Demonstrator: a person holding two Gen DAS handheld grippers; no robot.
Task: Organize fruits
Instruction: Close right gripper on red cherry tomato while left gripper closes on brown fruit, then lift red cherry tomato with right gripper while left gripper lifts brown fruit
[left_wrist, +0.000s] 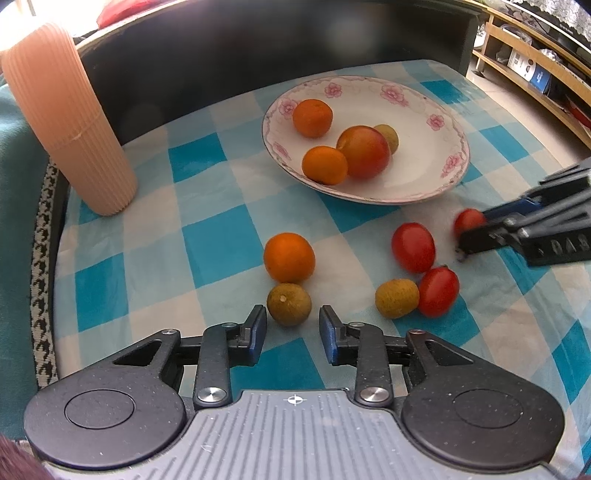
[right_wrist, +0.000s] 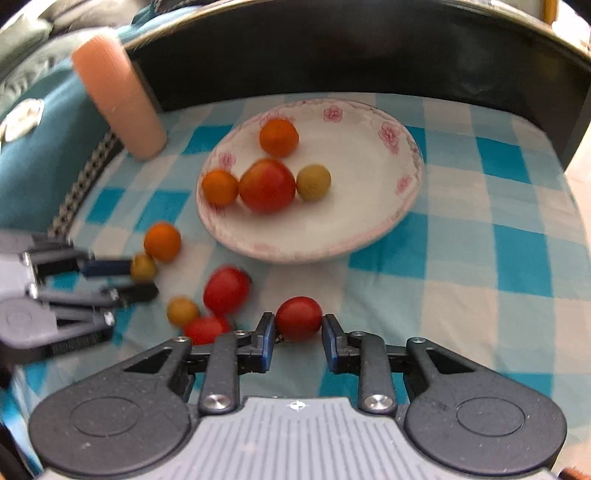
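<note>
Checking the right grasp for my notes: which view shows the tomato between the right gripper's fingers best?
The right wrist view: the tomato sits whole between the right gripper fingers, though slightly blurred. The left wrist view shows only part of it, blurred, at the gripper's tip near the right edge.

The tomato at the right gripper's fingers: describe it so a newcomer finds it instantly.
Start at the flowered plate on the checked cloth. In front of it lie loose fruits. The cherry tomato is the red one between the right gripper fingers, apart from the other two red tomatoes clustered to its left.
</note>
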